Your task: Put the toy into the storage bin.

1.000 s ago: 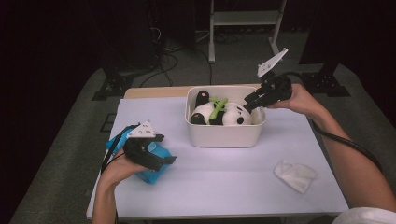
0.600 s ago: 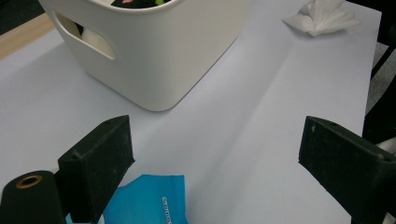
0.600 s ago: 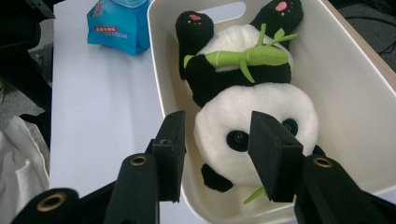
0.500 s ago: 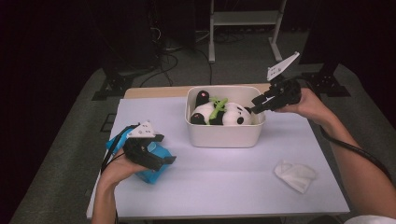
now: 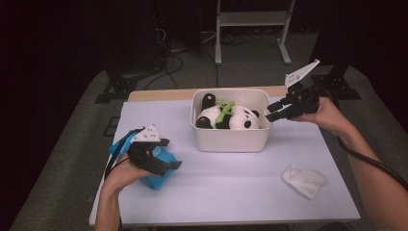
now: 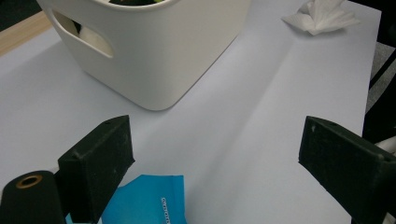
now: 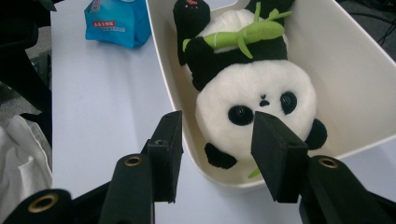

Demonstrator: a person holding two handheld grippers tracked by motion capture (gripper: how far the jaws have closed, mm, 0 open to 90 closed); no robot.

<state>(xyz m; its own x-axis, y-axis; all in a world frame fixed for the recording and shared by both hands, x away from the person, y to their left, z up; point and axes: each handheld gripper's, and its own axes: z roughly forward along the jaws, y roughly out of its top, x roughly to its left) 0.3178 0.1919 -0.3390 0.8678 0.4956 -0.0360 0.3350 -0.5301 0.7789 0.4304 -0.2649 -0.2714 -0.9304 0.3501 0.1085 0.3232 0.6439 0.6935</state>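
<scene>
Panda (image 7: pixel 252 93) lies (in white bin (image 7: pixel 355 79)) just beyond right tongs (image 7: pixel 217 140), untouched.

Black right gripper (image 5: pixel 274 111) with grey three-cornered plate, brass screws, trailing cable.

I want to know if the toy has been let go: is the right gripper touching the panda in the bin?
Apart. In the right gripper view the right gripper has open, empty jaws, short of the panda.

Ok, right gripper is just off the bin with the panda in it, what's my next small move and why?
Probably draw the right gripper a little farther from the white bin. Its jaws have just been opening with nothing between them, and the panda already lies inside the bin. Then you could turn toward the crumpled white tissue.
</scene>
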